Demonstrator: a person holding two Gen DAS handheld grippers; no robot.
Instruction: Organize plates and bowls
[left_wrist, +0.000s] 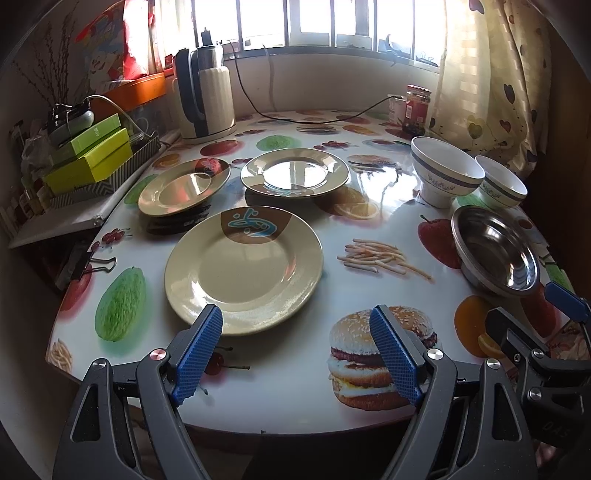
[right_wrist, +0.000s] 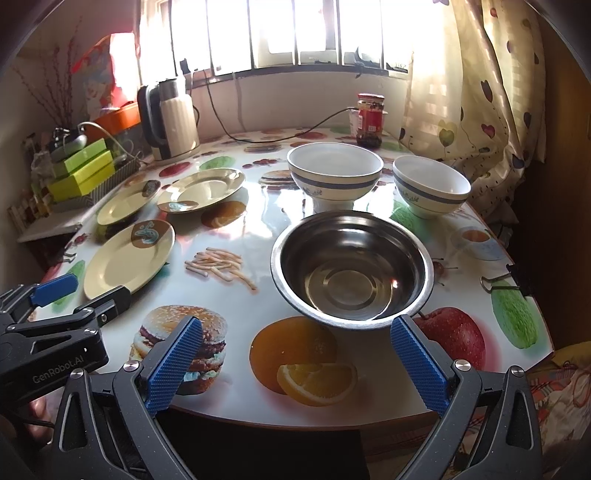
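Plates and bowls sat upright, mouths up, on the counter (left_wrist: 295, 387). The nearest plate (left_wrist: 243, 273) lay just ahead of the left gripper (left_wrist: 295, 317), beside its left finger; fingers spread wide, empty. The steel bowl (right_wrist: 352, 264) lay just ahead, between the right gripper (right_wrist: 297, 328) fingers, also wide, empty. Two more plates (left_wrist: 295, 171) and two white bowls (right_wrist: 334, 171) stood farther off.

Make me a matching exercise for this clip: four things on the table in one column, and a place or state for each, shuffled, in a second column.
1. steel bowl
2. nearest plate
3. kettle
4. jar

a. far left by the window
b. far right beside the curtain
c. just ahead of the open left gripper
d. just ahead of the open right gripper

Pairs: 1-d, 2-c, 3-a, 4-b
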